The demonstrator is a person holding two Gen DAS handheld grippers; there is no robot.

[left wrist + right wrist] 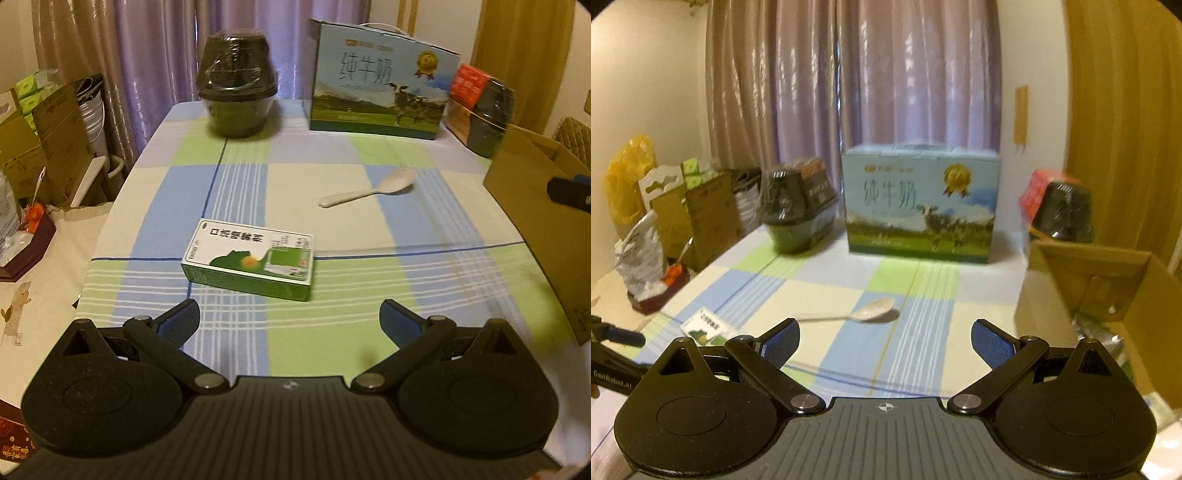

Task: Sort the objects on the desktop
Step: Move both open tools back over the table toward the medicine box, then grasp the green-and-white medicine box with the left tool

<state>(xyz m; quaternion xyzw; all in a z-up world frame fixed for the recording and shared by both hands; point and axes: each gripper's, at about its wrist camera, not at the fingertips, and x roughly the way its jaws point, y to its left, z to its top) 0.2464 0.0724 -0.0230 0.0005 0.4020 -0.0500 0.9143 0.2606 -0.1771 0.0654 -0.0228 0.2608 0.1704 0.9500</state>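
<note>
Spread wide and empty, the left hand-held gripper (290, 321) hovers just short of the green box (249, 258); the right hand-held gripper (885, 341), equally spread, faces the spoon (864, 311).

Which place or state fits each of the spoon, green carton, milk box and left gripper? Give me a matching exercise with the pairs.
Things:
1. white spoon
2. green and white carton
3. milk box
4. left gripper

Places or states:
A. upright at the table's far edge
B. open, holding nothing
C. lying flat just ahead of the left gripper
D. mid-table, bowl toward the cardboard box

Pairs: 1-D, 2-C, 3-A, 4-B
</note>
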